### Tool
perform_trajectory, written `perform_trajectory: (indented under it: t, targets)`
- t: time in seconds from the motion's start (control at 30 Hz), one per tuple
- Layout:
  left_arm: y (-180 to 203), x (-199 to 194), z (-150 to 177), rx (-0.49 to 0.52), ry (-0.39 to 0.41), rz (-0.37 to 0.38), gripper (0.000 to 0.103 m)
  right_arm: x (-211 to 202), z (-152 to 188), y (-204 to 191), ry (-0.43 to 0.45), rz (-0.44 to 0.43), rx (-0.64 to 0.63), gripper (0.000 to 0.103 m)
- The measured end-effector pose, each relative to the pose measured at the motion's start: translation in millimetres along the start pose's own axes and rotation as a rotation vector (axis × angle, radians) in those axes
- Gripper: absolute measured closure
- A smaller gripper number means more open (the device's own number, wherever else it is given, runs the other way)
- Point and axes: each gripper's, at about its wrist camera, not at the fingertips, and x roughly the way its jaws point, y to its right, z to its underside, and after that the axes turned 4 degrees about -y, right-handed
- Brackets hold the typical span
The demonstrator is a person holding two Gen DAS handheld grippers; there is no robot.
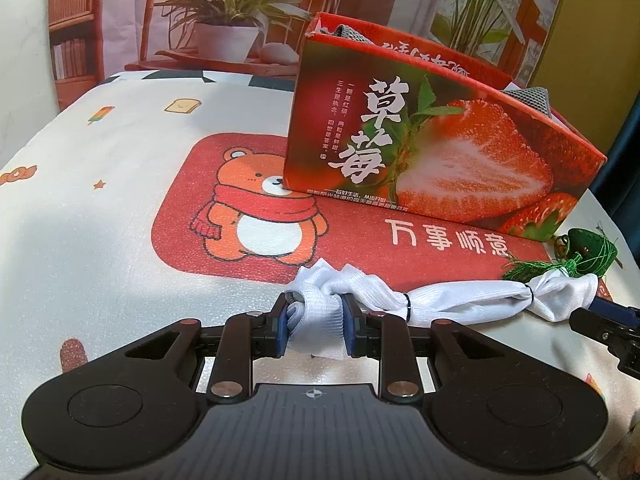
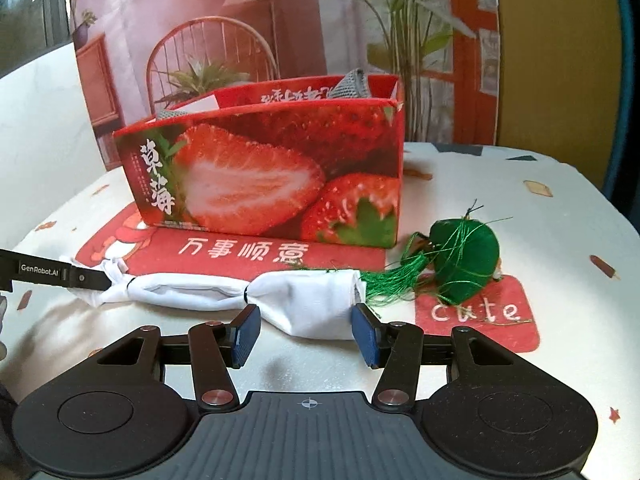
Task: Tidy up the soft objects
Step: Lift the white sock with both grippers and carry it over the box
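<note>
Gripping one end of the white cloth bundle [image 1: 420, 300] on the bear-print counter [image 1: 120, 240], your left gripper [image 1: 316, 320] held tight; your right gripper [image 2: 306, 332] stood apart around the other end, before a strawberry box [image 2: 260, 176] and potted-plant backdrop [image 2: 280, 20].

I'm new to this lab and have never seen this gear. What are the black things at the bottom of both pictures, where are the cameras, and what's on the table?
No robot arm here: a person holds a two-finger gripper in each hand, with a wide-angle camera on each looking along its fingers. One picture is from the left gripper, the other from the right gripper.

On the patterned tablecloth lie a white cloth bundle tied with thin black bands, a green tasselled pouch, and a strawberry box with grey fabric poking out.

The left gripper is pinching one end of the bundle. The right gripper's pads sit either side of the other end without squeezing it.
</note>
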Motion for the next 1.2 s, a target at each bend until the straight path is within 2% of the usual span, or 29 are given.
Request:
perform_trajectory:
  t: [0.37,0.5,0.57,0.73,1.03,1.2]
  targets:
    - [-2,0,-1,0.005,0.003,0.001,0.076,15,-4,7,0.010,0.006,0.046,0.055]
    - [-3,-2,-1,0.005,0.011,0.008,0.085,16,-4,4,-0.005,0.000,0.027,0.079]
    - [-2,-5,-2,0.009,0.023,-0.001,0.086,12,-4,2,0.001,-0.016,0.023,0.080]
    - [-8,-24,-4,-0.010,0.089,-0.007,0.087,0,-5,-12,0.036,-0.057,-0.050,0.089]
    - [-9,-55,-13,-0.028,0.185,-0.026,0.087,-20,-13,-43,0.117,-0.122,-0.198,0.092]
    - [-12,-69,-21,-0.065,0.228,0.013,0.087,-32,-23,-44,0.179,-0.124,-0.189,0.092]
